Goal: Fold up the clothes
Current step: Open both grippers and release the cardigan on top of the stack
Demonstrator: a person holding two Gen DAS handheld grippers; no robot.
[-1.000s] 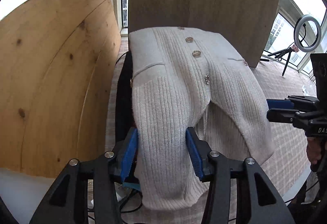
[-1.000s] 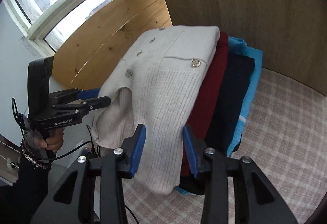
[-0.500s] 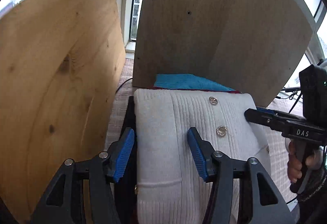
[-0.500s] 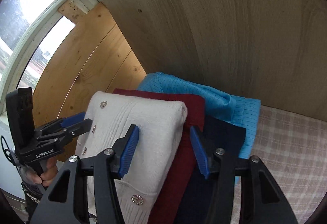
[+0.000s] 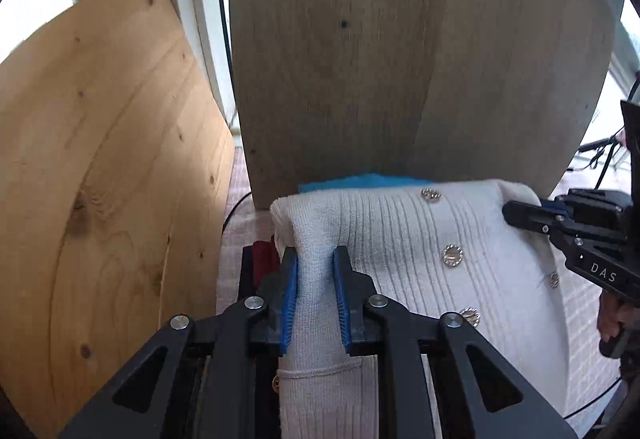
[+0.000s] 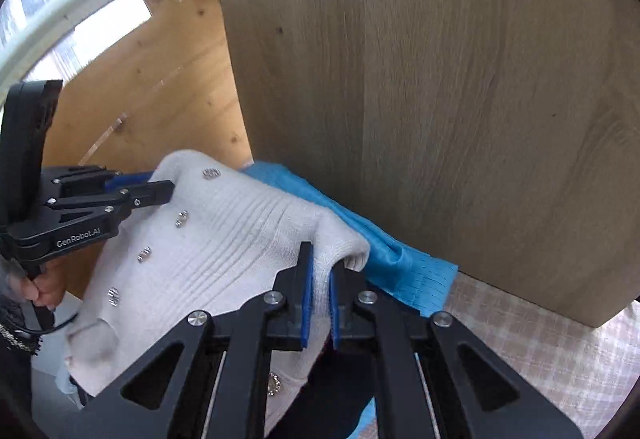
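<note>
A cream ribbed cardigan (image 5: 420,239) with metal buttons lies on top of a pile of clothes; it also shows in the right wrist view (image 6: 224,239). My left gripper (image 5: 316,263) is shut on the cardigan's far left corner. My right gripper (image 6: 320,271) is shut on its far right corner. Each gripper shows in the other's view: the right one (image 5: 520,209) and the left one (image 6: 160,191). Under the cardigan lie a blue garment (image 6: 384,251), a dark red one (image 5: 262,253) and a dark navy one (image 6: 340,379).
A grey-brown wooden board (image 5: 400,59) stands upright just behind the pile. A light pine board (image 5: 100,179) leans at the left. The pile rests on a pale checked cloth (image 6: 540,351). Windows are behind the boards.
Both grippers moved forward to the cardigan's far edge and closed on its corners; they were open around the fabric before. The cardigan now bunches at both gripped corners.
</note>
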